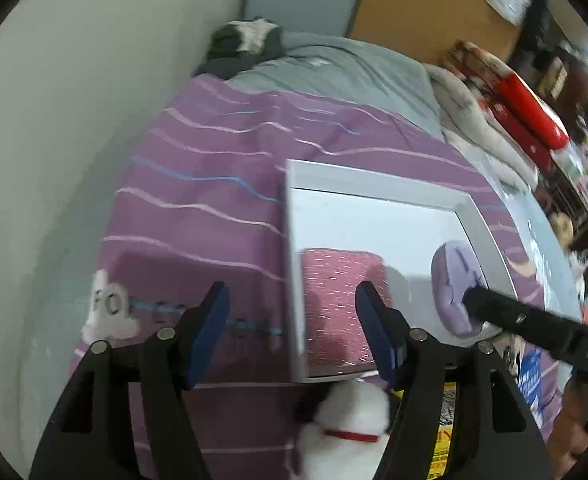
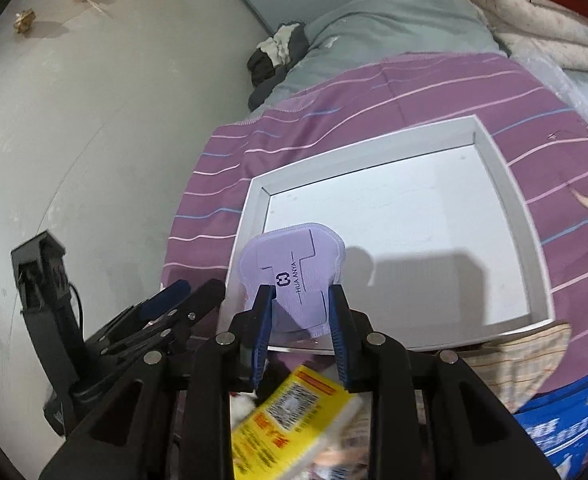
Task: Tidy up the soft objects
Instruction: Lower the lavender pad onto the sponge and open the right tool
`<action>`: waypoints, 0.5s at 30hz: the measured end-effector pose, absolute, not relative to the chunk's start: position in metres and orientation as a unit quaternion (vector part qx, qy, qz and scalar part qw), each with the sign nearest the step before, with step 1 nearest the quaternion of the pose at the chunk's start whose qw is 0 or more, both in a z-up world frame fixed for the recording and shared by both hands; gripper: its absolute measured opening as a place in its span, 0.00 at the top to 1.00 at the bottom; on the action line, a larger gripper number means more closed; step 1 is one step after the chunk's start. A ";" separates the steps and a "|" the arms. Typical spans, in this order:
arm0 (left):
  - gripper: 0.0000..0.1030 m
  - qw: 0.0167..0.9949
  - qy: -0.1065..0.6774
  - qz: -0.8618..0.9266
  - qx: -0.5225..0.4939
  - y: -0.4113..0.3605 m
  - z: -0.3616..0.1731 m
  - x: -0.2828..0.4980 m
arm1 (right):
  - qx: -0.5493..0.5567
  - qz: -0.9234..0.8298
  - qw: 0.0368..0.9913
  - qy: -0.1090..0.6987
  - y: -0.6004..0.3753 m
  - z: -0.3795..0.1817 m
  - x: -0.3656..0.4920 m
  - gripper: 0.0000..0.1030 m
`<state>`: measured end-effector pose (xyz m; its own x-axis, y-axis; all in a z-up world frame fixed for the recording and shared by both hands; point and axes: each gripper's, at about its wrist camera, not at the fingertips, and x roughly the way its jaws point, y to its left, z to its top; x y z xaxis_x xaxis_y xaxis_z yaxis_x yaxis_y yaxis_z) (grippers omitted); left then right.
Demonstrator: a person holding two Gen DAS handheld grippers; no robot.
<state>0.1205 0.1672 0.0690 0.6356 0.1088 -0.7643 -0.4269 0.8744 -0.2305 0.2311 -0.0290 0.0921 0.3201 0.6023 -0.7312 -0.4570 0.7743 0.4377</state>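
Note:
A white shallow tray [image 2: 505, 184] lies on the purple striped bedspread. My right gripper [image 2: 299, 312] is shut on a lilac soft pad [image 2: 290, 264] printed "HUA ANYA" and holds it over the tray's near left corner. In the left wrist view the pad [image 1: 451, 292] hangs at the tray's right side on the right gripper's black finger [image 1: 533, 320]. A pink knitted cloth [image 1: 337, 304] lies inside the tray [image 1: 373, 186]. My left gripper [image 1: 292, 332] is open and empty, straddling the tray's left rim. A white plush toy with a red collar [image 1: 349, 424] lies just before the tray.
A yellow packet [image 2: 294, 420] and a blue packet [image 2: 565, 428] lie near the tray's front edge. A small white ghost-shaped toy [image 1: 110, 312] sits at the bed's left edge by the wall. A grey pillow [image 2: 393, 28] and folded quilts [image 2: 533, 24] lie at the bed's far end.

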 end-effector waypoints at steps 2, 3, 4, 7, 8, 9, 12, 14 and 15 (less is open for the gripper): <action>0.36 0.879 0.389 0.159 -0.225 0.179 0.069 0.114 | 0.071 0.322 0.805 0.493 -0.015 0.087 0.232 0.73; 0.36 0.878 0.384 0.160 -0.237 0.184 0.069 0.110 | 0.069 0.319 0.803 0.499 -0.007 0.084 0.232 0.73; 0.36 0.877 0.381 0.161 -0.246 0.186 0.069 0.108 | 0.069 0.317 0.801 0.503 -0.001 0.080 0.231 0.73; 0.36 0.877 0.381 0.166 -0.241 0.185 0.069 0.106 | 0.051 0.308 0.808 0.499 0.017 0.074 0.226 0.72; 0.36 0.878 0.382 0.173 -0.233 0.182 0.069 0.105 | 0.043 0.303 0.813 0.496 0.022 0.072 0.224 0.72; 0.36 0.878 0.382 0.175 -0.230 0.181 0.069 0.104 | 0.036 0.297 0.815 0.496 0.026 0.070 0.223 0.71; 0.36 0.879 0.382 0.170 -0.229 0.179 0.068 0.102 | 0.019 0.281 0.813 0.510 0.036 0.061 0.224 0.68; 0.36 0.877 0.384 0.170 -0.232 0.180 0.066 0.100 | 0.018 0.283 0.805 0.521 0.039 0.055 0.224 0.67; 0.36 0.877 0.383 0.171 -0.235 0.181 0.066 0.097 | 0.018 0.284 0.803 0.523 0.039 0.054 0.223 0.65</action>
